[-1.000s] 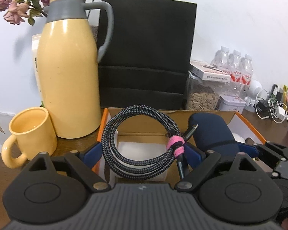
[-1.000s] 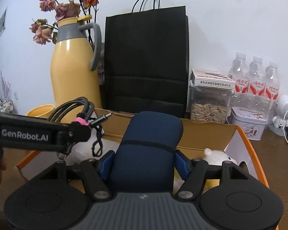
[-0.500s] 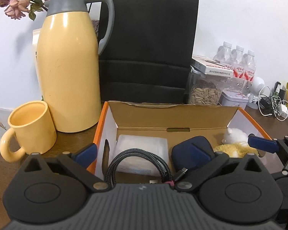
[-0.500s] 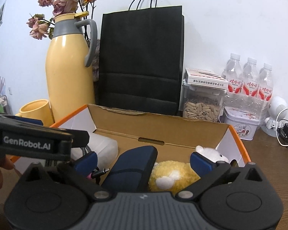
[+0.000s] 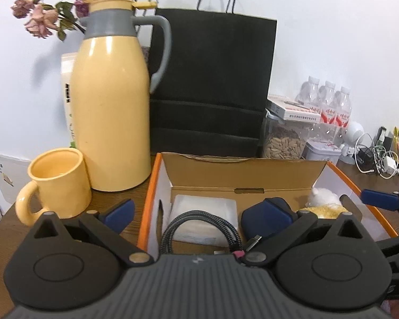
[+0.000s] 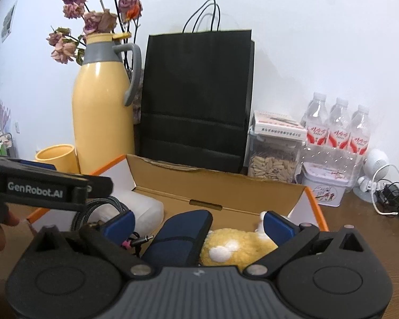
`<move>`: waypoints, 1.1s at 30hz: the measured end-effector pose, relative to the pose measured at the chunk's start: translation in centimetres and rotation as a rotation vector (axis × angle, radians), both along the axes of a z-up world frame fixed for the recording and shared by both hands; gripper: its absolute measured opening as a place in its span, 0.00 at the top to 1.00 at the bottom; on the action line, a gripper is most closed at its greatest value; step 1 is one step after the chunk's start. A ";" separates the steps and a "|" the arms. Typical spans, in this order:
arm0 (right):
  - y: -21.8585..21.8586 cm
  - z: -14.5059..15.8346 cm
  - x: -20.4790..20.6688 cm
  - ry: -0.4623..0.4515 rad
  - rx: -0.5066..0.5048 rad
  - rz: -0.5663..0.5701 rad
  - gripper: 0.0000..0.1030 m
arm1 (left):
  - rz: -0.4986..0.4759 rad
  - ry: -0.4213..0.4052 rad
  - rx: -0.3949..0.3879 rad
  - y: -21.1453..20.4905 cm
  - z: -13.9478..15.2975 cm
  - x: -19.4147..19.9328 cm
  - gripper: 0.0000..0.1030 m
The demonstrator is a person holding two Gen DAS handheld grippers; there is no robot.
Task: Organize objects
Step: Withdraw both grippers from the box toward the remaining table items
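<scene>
- Comparing with one second ago, we see that the coiled cable [image 5: 202, 228] no longer hangs between the pads of the left tongs [image 5: 199, 210]; it now lies inside the cardboard box [image 5: 242, 175], on the white packet [image 5: 204, 207] at the left end.
- The dark blue pouch [image 6: 181, 239] has changed in the same way: one second ago the right tongs [image 6: 199, 226] pressed on it, and now it rests in the middle of the box, just beside the yellow plush toy [image 6: 236, 244].
- For the task, we judge that both things are now delivered, so this step of putting objects into the box looks finished. What remains to organize we cannot tell from these views; the yellow mug [image 5: 58, 183] and the thermos jug [image 5: 111, 117] stand on the surface outside the box, but they may simply belong there.
- The left tongs are now spread wide. One pad is over the surface to the left of the orange box wall, the other is near the pouch, and neither touches the cable below.
- The right tongs are also spread wide and hold nothing. The pouch and the plush toy lie between and below the blue pads, apart from them.
- In the right wrist view the left tongs cross the left edge, above the cable.
</scene>
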State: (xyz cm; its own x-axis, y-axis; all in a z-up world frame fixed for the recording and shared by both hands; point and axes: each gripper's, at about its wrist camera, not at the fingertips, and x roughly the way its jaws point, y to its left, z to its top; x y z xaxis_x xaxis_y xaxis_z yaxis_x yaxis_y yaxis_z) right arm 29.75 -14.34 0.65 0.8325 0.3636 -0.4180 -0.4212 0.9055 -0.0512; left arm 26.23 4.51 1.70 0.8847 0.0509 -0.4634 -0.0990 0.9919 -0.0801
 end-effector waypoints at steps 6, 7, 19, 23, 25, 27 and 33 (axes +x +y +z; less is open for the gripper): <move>-1.5 0.4 -2.4 -0.020 0.001 -0.014 0.00 | 0.037 -0.014 -0.042 1.5 -0.5 -2.3 0.00; -1.8 0.4 -2.8 -0.021 0.000 -0.017 0.00 | 0.042 -0.015 -0.049 1.7 -0.7 -2.8 0.00; -4.2 -1.9 -8.0 0.028 -0.028 -0.064 0.00 | 0.088 0.017 -0.045 2.9 -2.7 -7.7 0.00; -5.0 -3.3 -9.6 0.074 -0.046 -0.075 0.00 | 0.097 0.032 -0.028 3.0 -3.5 -9.4 0.00; -5.3 -3.9 -10.3 0.096 -0.056 -0.084 0.00 | 0.099 0.040 -0.013 2.9 -3.9 -10.1 0.00; -5.7 -4.4 -11.0 0.117 -0.060 -0.091 0.00 | 0.100 0.046 -0.003 2.8 -4.2 -10.7 0.00; -6.2 -5.3 -12.5 0.168 -0.053 -0.070 0.00 | 0.101 0.064 0.002 2.7 -4.9 -12.2 0.00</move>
State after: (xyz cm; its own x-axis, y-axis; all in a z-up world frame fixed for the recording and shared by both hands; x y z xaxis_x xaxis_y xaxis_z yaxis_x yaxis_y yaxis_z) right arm 17.24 -20.51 -4.64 0.7719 0.2805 -0.5705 -0.3635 0.9310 -0.0342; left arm 14.04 7.19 -3.17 0.8436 0.1393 -0.5186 -0.2035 0.9766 -0.0688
